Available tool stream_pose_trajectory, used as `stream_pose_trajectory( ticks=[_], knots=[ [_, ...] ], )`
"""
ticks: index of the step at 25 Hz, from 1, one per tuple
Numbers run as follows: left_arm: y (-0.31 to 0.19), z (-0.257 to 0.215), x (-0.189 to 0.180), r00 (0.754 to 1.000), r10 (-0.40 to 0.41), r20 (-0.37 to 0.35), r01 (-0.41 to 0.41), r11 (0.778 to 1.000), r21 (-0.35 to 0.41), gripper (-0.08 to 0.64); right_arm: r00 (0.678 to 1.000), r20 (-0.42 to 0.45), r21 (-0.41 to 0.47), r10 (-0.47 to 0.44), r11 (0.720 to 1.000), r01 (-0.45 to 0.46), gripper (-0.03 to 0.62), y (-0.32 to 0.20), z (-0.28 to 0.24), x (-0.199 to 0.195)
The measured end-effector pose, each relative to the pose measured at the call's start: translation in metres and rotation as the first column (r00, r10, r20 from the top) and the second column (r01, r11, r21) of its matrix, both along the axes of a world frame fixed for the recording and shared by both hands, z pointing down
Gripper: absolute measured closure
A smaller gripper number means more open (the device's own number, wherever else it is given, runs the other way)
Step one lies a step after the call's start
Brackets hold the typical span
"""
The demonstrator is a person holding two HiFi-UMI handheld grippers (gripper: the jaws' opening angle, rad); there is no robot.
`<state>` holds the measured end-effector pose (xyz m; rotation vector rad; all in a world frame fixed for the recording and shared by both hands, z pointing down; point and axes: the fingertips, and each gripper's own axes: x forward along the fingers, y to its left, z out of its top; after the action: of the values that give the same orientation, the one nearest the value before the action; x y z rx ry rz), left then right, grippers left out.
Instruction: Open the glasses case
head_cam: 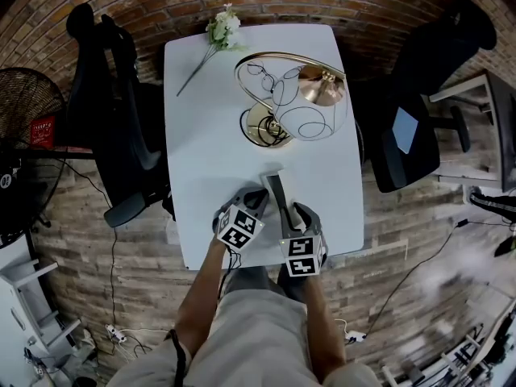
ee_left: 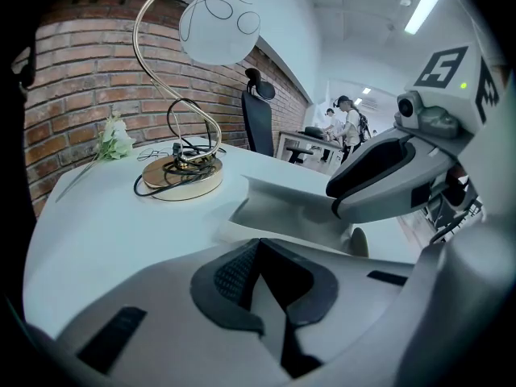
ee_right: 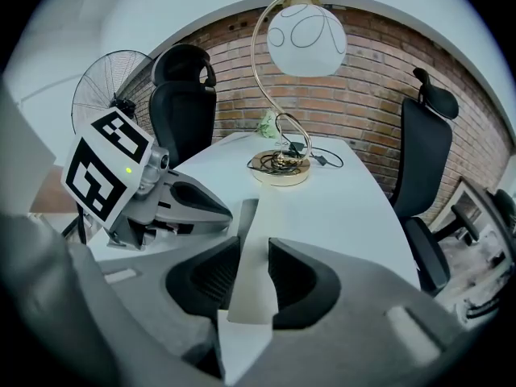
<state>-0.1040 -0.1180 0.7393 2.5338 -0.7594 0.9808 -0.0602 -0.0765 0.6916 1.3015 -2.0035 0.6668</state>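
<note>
Before the lamp (head_cam: 302,103), my right gripper (ee_right: 253,256) nips the seemingly light, stiff glasses case (head_cam: 275,185) by its flap (ee_right: 256,216); left gripper (ee_left: 256,248) closed alongside.

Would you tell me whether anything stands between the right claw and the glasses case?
Nothing visible does: the right claw is closed on the flap of the glasses case, and the lamp stands well beyond it.

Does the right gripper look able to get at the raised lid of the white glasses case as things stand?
Likely yes: the right gripper has the white glasses case's raised lid between its dark pads, which seem to touch it on both sides. Nothing else stands in between.
</note>
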Motion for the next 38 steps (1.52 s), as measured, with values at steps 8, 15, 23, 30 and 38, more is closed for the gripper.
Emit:
stream_pose_trajectory(
  ticks=[8, 15, 23, 30, 38],
  knots=[
    [0.0, 0.0, 0.0, 1.0, -0.006, 0.0, 0.006, 1.0, -0.002, 0.558, 1.0, -0.004, 0.004, 0.023, 1.0, -0.023, 0.499, 0.0, -0.002, 0.008],
    [0.0, -0.001, 0.0, 1.0, -0.008, -0.002, 0.008, 1.0, -0.003, 0.557, 0.999, -0.002, 0.01, 0.038, 0.999, -0.038, 0.514, -0.001, -0.004, 0.013],
    [0.0, -0.002, 0.0, 1.0, -0.009, -0.001, 0.009, 1.0, -0.004, 0.558, 0.999, 0.001, 0.009, 0.05, 0.999, -0.05, 0.525, -0.002, -0.005, 0.017],
    [0.0, -0.002, 0.0, 1.0, -0.012, -0.002, 0.012, 1.0, -0.003, 0.558, 0.998, -0.003, 0.011, 0.064, 0.998, -0.063, 0.532, -0.003, -0.005, 0.021],
    [0.0, -0.001, 0.0, 1.0, -0.014, -0.004, 0.014, 1.0, -0.004, 0.557, 0.996, -0.003, 0.011, 0.086, 0.996, -0.086, 0.545, -0.004, -0.004, 0.028]
  ],
)
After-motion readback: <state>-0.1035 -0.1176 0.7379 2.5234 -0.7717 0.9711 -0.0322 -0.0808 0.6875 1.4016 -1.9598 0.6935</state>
